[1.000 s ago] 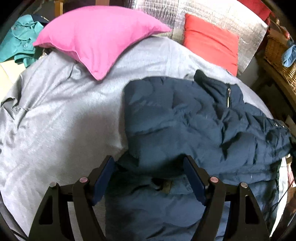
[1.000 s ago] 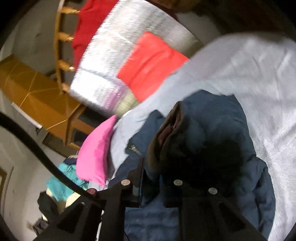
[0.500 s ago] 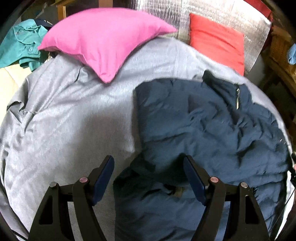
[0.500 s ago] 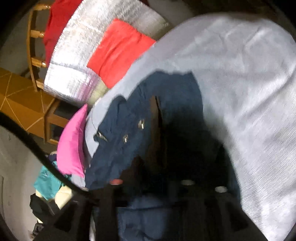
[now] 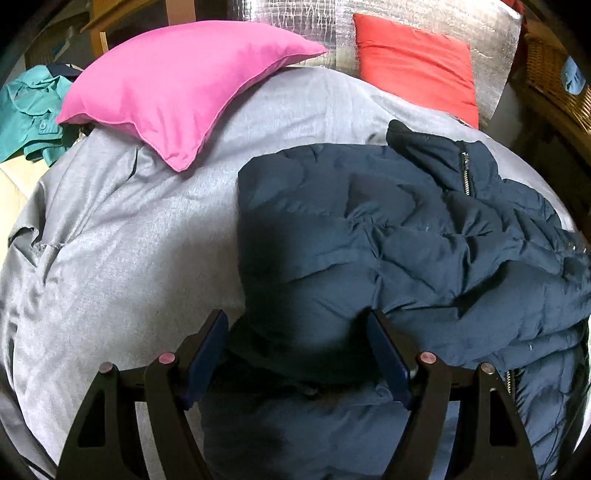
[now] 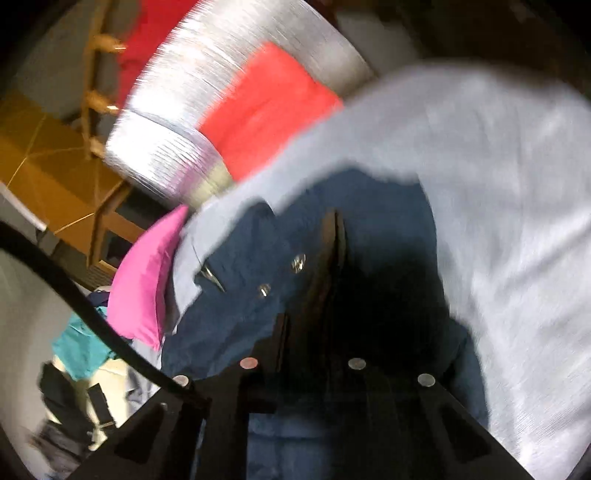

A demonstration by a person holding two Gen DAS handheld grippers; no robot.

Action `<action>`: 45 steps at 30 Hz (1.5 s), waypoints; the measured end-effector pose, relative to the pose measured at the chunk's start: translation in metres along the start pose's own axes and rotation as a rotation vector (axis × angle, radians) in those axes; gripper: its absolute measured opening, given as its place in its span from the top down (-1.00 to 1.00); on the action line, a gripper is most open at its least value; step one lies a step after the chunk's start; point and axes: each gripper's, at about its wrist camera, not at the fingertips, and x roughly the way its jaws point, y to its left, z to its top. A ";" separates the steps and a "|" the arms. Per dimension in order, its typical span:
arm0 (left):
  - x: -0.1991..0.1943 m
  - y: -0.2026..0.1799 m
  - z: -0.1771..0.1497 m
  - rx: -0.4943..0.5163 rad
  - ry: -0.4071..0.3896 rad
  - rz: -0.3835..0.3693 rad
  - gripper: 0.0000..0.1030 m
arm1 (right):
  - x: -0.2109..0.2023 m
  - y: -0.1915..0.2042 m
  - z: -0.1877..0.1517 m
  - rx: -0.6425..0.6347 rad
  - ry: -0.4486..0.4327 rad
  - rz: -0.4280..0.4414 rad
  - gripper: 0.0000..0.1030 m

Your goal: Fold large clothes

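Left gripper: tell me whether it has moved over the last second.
Yes. The left gripper is open and has eased back toward the near hem: the pink pillow now sits farther off, with more of the navy jacket ahead.

Grey bedsheet (image 5: 122, 236) covers the bed. Pink pillow (image 5: 177, 85) lies at its far left; red cushion (image 5: 417, 66) leans vs. silver foil panel (image 5: 295, 33) behind. Teal shirt (image 5: 26, 110) crumpled off left edge. Wicker basket (image 5: 554, 74) far right w/ sth blue inside.
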 end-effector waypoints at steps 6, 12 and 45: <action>-0.002 -0.004 0.000 0.032 -0.004 0.011 -0.51 | 0.040 -0.009 -0.003 -0.034 0.080 -0.163 0.58; -0.022 -0.007 0.006 0.034 -0.073 0.002 -0.51 | 0.012 -0.014 0.011 0.033 0.036 -0.146 -0.09; 0.009 -0.054 -0.001 0.109 -0.029 0.019 -0.54 | 0.052 0.018 -0.017 -0.091 0.199 -0.057 0.15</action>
